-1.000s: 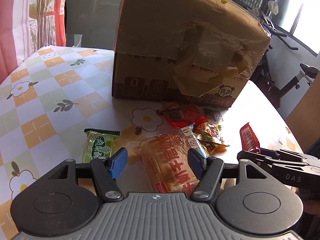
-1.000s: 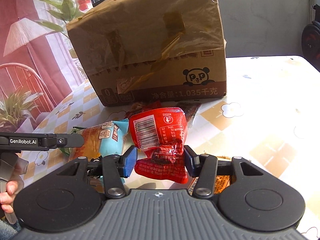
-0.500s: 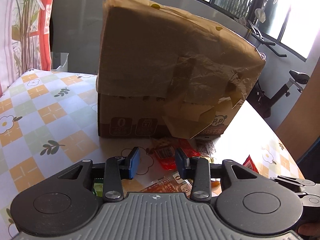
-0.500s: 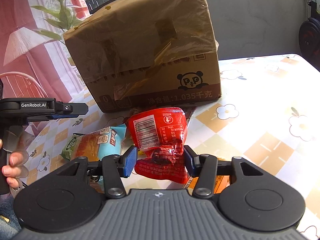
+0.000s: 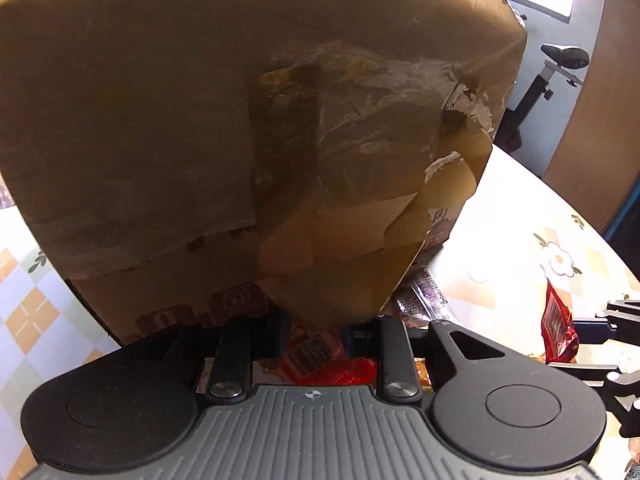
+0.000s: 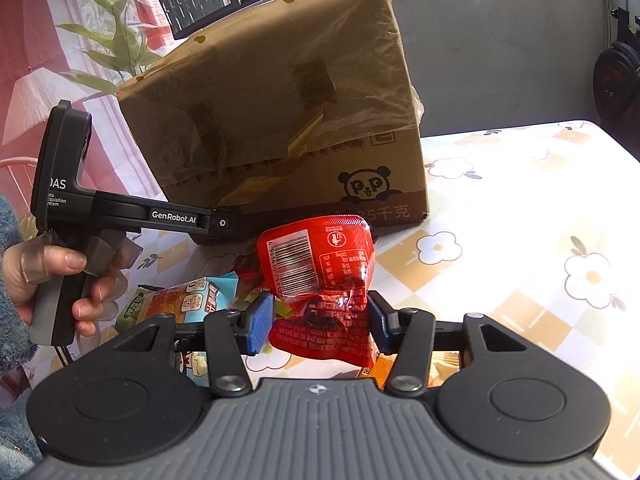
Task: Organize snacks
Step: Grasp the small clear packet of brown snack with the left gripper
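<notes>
Sunlit and covered with a flowered, orange-checked cloth, the table [image 6: 520,208] carries a big cardboard box [image 6: 288,120] towards its far edge, taped over with crinkled clear film and printed with a panda.

From the right wrist, the right gripper [image 6: 320,326] is clamped on a red snack packet [image 6: 320,280], its blue pads [image 6: 256,324] pressing the crumpled lower half from both sides. The packet stands lifted above the cloth, barcode and small white print facing the camera, glossy with glare. This view also shows the left gripper [image 6: 224,223] from the side, held by a hand [image 6: 44,280], its tip close against the foot of the box. Below it on the table lie a blue-and-orange packet [image 6: 188,300] and a green packet [image 6: 134,308].

From the left wrist, the box fills nearly everything, dark and very near. The left gripper's fingers stand apart with a gap between them; under that gap, on the cloth, lies another red packet [image 5: 320,360] with a barcode, not gripped. At the right edge the held red snack packet shows again.
</notes>
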`<action>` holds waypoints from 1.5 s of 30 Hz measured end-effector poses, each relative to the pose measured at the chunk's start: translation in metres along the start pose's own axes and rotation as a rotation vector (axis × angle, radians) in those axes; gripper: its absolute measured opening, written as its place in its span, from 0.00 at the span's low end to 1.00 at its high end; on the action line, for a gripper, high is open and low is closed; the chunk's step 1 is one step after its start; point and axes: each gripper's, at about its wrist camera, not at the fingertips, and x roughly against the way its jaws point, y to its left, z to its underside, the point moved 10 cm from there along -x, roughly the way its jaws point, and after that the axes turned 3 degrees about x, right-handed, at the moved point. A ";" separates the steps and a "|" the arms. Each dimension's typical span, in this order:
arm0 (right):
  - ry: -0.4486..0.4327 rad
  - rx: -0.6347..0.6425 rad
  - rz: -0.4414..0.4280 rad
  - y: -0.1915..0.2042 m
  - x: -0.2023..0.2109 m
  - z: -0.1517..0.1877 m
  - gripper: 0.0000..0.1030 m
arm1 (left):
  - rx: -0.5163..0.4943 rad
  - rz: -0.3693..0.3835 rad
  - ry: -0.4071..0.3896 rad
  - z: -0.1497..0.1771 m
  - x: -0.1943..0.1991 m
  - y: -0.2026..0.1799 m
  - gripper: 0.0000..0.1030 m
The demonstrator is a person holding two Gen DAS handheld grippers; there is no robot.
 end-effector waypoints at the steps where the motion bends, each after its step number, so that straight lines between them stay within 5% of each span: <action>1: -0.002 0.003 -0.005 0.000 -0.001 -0.002 0.50 | -0.006 -0.001 0.002 -0.001 -0.002 -0.001 0.26; 15: 0.027 -0.007 -0.007 -0.017 -0.011 -0.006 0.50 | -0.090 0.050 0.023 0.004 -0.027 -0.008 0.27; 24: 0.049 -0.011 0.002 -0.020 -0.014 -0.004 0.50 | 0.024 0.094 0.108 0.021 -0.033 0.011 0.31; 31: 0.054 -0.006 -0.009 -0.016 -0.017 -0.004 0.50 | -0.001 0.069 0.117 0.041 -0.021 0.010 0.31; 45: 0.050 -0.008 -0.019 -0.016 -0.014 -0.004 0.50 | 0.157 0.050 0.084 0.008 -0.022 0.031 0.31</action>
